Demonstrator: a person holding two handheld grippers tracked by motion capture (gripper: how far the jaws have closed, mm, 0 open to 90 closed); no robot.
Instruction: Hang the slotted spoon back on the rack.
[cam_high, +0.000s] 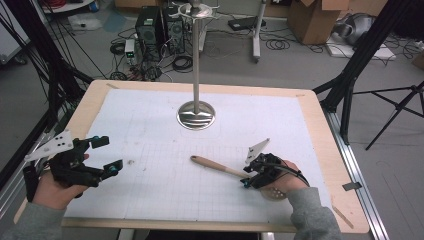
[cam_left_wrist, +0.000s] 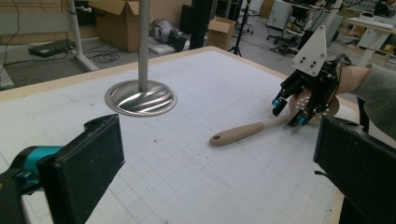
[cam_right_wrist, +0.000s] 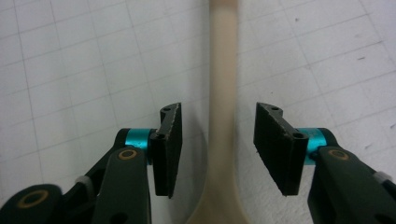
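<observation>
Wooden spoon (cam_high: 216, 166) lies near-right on worktop (cam_high: 150, 150); right claw (cam_right_wrist: 218, 140) straddles its neck half-open, pads not touching: keep centred, close squarely; left claw (cam_high: 110, 154) idle, open.

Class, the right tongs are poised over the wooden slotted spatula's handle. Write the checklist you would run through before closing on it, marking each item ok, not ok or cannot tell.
1. Wooden slotted spatula lies flat on the table: ok.
2. Handle centred between the right tongs: ok.
3. Pads pressing the handle: not ok, gaps on both sides.
4. Left tongs apart from the spatula: ok.
5. Metal stand apart from the handle: ok.
6. Pads low enough to grip: cannot tell.
</observation>
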